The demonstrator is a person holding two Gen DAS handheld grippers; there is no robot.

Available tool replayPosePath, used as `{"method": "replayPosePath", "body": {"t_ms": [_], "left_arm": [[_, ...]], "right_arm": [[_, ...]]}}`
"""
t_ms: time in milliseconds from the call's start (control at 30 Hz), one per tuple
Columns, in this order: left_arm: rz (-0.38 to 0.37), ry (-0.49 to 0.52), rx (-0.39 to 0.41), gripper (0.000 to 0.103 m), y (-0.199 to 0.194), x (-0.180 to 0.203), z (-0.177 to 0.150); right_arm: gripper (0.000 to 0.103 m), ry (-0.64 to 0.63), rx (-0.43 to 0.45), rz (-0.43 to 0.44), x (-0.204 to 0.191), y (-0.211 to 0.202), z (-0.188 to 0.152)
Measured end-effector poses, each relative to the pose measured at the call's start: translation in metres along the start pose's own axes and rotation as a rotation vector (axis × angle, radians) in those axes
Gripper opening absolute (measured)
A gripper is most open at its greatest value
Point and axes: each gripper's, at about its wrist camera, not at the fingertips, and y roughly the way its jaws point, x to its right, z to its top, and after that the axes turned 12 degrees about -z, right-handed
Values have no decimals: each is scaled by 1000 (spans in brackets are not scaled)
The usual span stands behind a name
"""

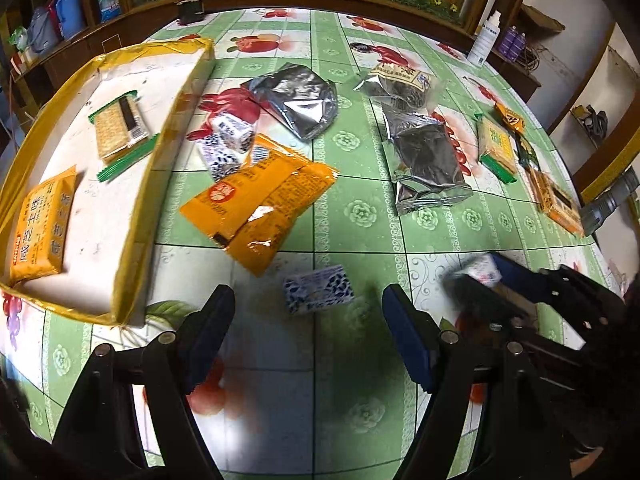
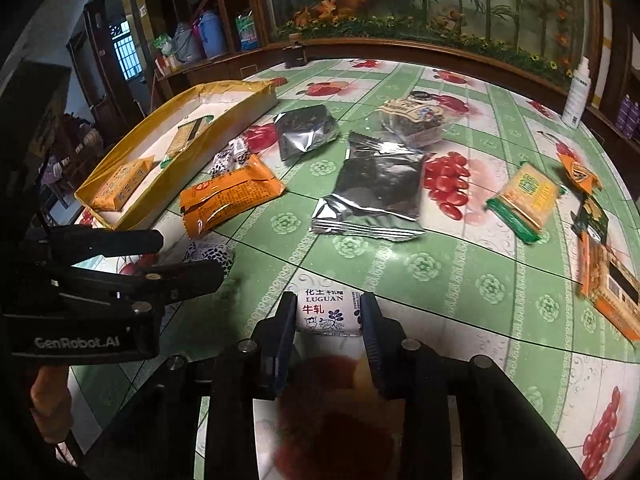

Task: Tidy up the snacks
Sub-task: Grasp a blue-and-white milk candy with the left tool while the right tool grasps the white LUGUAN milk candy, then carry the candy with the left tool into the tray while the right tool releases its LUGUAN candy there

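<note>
My right gripper (image 2: 329, 312) is shut on a small white nougat candy (image 2: 327, 312) and holds it just above the tablecloth; it also shows in the left wrist view (image 1: 476, 276), blurred. My left gripper (image 1: 308, 304) is open, its jaws on either side of another white-and-blue candy (image 1: 319, 289) that lies on the table; it shows at the left of the right wrist view (image 2: 188, 256). A yellow-rimmed tray (image 1: 136, 216) holds an orange snack pack (image 1: 42, 226) and a green cracker pack (image 1: 120, 128).
Loose on the green tablecloth lie an orange packet (image 1: 256, 204), two more candies (image 1: 228, 140), silver foil bags (image 1: 300, 98) (image 1: 428, 164), a clear bag (image 1: 400, 80), a green cracker pack (image 1: 496, 146) and orange packs (image 1: 556, 200). A white bottle (image 1: 484, 40) stands at the far right edge.
</note>
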Motion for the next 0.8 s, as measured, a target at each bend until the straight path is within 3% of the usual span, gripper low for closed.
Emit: {"method": "replayPosePath", "body": {"t_ms": [33, 67, 100, 167, 333, 600, 800], "left_arm": [[23, 10, -2, 76, 4, 3, 0], [54, 18, -10, 68, 9, 6, -1], [91, 40, 3, 53, 10, 10, -2], [76, 54, 11, 31, 7, 14, -2], [91, 54, 21, 31, -2, 12, -6], [166, 79, 187, 31, -59, 17, -12], [201, 79, 260, 31, -87, 10, -13]], "right_arm": [[33, 15, 5, -4, 6, -3, -1], [33, 31, 6, 0, 12, -6, -2], [33, 45, 8, 3, 18, -8, -2], [33, 67, 14, 1, 27, -13, -3], [33, 115, 43, 7, 41, -28, -4], [33, 134, 112, 25, 39, -58, 4], [33, 140, 148, 73, 28, -75, 14]]}}
